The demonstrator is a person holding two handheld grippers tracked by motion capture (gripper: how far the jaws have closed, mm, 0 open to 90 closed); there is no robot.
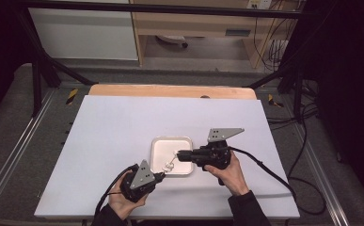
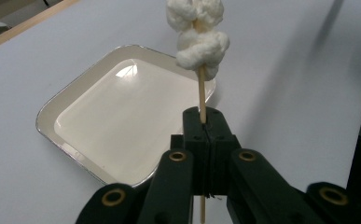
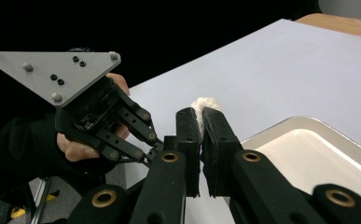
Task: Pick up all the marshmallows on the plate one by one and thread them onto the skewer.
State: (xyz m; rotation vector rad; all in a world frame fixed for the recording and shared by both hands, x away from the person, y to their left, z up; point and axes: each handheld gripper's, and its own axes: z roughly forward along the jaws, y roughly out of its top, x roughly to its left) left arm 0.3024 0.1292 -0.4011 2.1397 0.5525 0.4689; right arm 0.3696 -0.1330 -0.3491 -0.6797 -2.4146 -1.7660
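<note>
Skewer (image 2: 201, 93) stands clamped in the left tongs (image 2: 204, 122), its white marshmallow lump (image 2: 199, 39) raised above the near edge of the square tray (image 2: 57, 112) on the white worktop (image 1: 114, 127). Right tongs (image 3: 200, 122) pinch that marshmallow from the side, over the tray.

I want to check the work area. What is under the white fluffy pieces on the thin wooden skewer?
Under the white fluffy pieces on the thin wooden skewer lies the square white tray, with nothing visible inside. The left gripper hides part of the tray's near edge.
</note>
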